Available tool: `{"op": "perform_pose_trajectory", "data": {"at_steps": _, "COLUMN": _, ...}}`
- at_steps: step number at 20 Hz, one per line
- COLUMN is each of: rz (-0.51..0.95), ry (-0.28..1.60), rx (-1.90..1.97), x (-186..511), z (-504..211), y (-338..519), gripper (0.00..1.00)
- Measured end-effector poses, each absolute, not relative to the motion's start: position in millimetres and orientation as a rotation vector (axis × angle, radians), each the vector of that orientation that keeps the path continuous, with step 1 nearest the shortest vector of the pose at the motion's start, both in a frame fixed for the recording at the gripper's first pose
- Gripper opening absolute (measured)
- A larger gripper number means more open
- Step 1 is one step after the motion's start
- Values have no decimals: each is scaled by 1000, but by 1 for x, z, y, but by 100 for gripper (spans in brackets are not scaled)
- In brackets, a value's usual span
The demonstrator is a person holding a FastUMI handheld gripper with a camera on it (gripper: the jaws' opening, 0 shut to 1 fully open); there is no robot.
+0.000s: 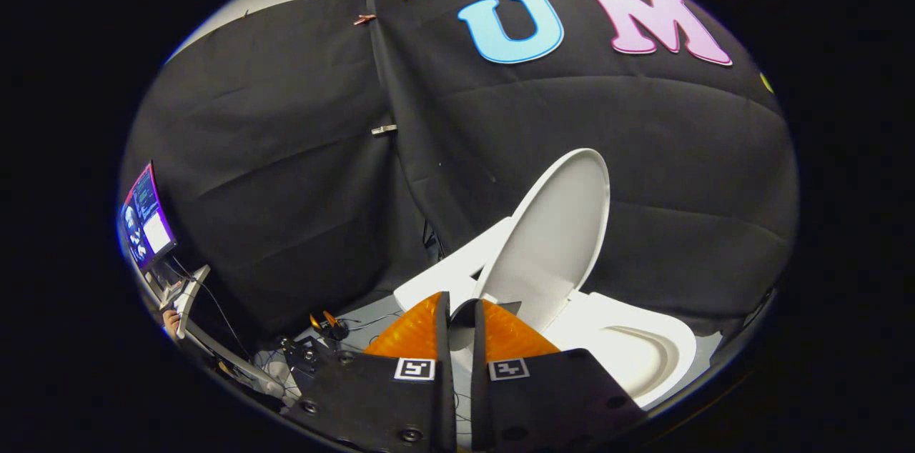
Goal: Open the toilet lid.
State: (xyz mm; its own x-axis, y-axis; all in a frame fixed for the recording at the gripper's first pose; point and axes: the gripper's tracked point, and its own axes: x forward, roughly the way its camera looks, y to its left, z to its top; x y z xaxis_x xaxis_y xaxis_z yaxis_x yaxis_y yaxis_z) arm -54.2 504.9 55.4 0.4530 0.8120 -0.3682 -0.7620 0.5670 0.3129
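Observation:
The white toilet lid (557,239) stands raised, tilted back towards the white tank (447,271) behind it. Below it the seat and bowl (636,356) lie uncovered, to the right of my fingers. My gripper (462,304) is just in front of the lid's lower hinge end, with the fingertips (422,324) drawn together and only a narrow slit between them. Nothing shows clamped in that slit; the lid's edge ends just beyond the right fingertip.
The black cloth wall hangs close behind the toilet. To the left stand a lit monitor (146,217) on a stand and a person's hand (171,323) beneath it. Cables and a small orange-and-black tool (327,326) lie on the grey floor left of the tank.

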Motion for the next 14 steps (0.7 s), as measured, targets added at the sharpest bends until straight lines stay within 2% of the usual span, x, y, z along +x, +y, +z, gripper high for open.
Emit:
{"op": "perform_pose_trajectory", "data": {"at_steps": 8, "rz": 1113, "ry": 602, "rx": 137, "x": -72, "z": 52, "y": 587, "gripper": 13}}
{"op": "perform_pose_trajectory", "data": {"at_steps": 9, "rz": 1128, "ry": 596, "rx": 146, "x": -77, "z": 50, "y": 594, "gripper": 32}}
{"op": "perform_pose_trajectory", "data": {"at_steps": 12, "rz": 1113, "ry": 590, "rx": 179, "x": -73, "z": 47, "y": 602, "gripper": 46}}
{"op": "perform_pose_trajectory", "data": {"at_steps": 14, "rz": 1130, "ry": 597, "rx": 199, "x": -79, "z": 47, "y": 611, "gripper": 77}}
